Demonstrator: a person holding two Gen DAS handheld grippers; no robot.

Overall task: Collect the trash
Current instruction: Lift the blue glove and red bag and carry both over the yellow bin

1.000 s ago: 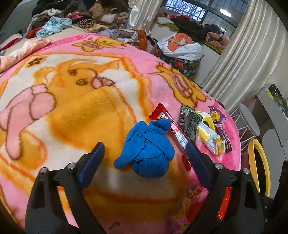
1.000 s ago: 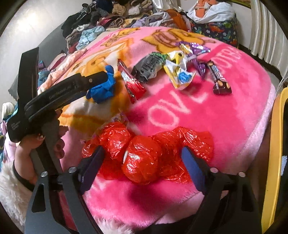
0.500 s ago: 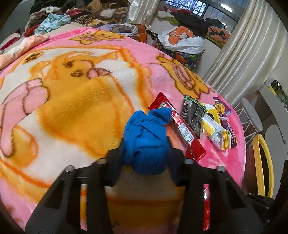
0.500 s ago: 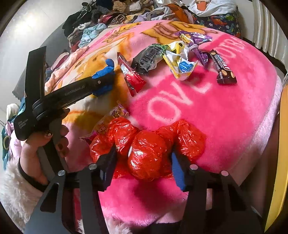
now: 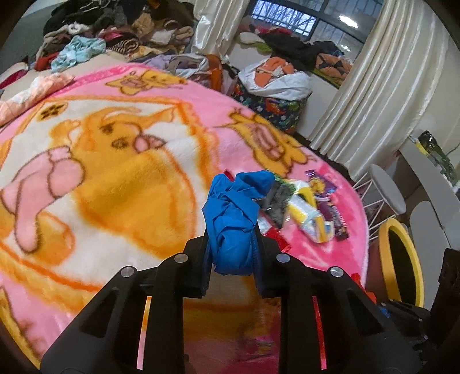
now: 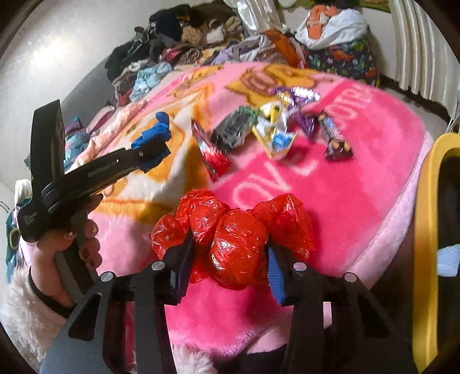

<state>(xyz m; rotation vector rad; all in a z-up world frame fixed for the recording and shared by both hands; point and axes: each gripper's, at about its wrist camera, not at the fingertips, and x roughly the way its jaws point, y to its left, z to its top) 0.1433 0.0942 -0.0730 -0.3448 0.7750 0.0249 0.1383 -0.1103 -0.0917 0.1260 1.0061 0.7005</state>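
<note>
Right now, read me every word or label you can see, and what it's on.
"OVE": white letters on the pink blanket.
"GenRobot.AI": side of the left claw, faint.
Snack wrappers: print too blurred to read.
Other blanket letters, far edge: blurred too.

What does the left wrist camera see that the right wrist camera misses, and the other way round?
Only the left wrist view shows the window and white stool. Only the right wrist view shows the crumpled red plastic bag clamped in the right gripper and the person's hand. Both show the blue glove held by the left gripper, the snack wrappers, pink blanket and yellow bin.
</note>
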